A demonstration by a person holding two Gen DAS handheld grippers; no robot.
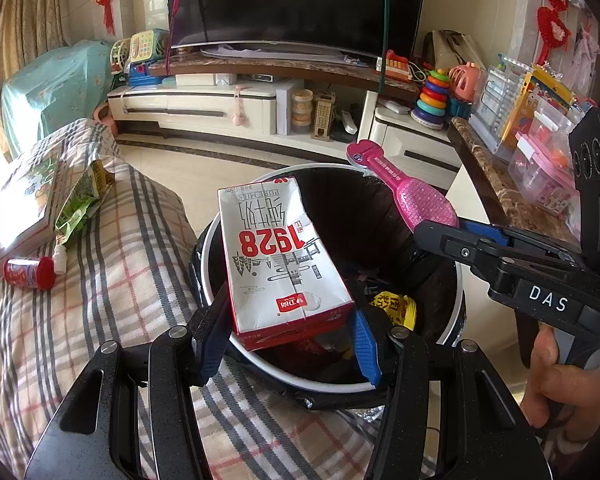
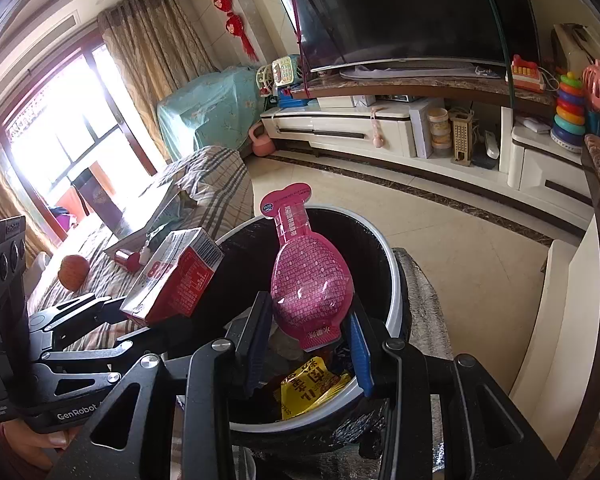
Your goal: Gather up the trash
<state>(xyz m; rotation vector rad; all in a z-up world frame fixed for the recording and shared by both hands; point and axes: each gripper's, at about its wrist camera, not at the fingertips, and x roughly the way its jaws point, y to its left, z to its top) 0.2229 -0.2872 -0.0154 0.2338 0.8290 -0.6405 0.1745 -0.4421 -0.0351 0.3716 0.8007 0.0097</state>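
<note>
My left gripper [image 1: 286,336] is shut on a white and red milk carton [image 1: 278,256] marked 1928 and holds it over the black-lined trash bin [image 1: 260,354]. The carton also shows in the right wrist view [image 2: 176,276]. My right gripper [image 2: 310,344] is shut on a pink pouch [image 2: 310,280] and holds it above the same bin [image 2: 394,280]. The pouch also shows in the left wrist view [image 1: 412,196], with the right gripper [image 1: 440,232] at the bin's right side. A yellow wrapper [image 2: 312,388] lies inside the bin.
A plaid-covered sofa [image 1: 112,264] stands left of the bin, with a green wrapper [image 1: 80,204], a small red bottle [image 1: 30,273], a box [image 1: 20,200] and an apple [image 2: 74,273] on it. A marble counter [image 1: 500,188] with toys is on the right. A TV cabinet [image 1: 228,108] stands ahead.
</note>
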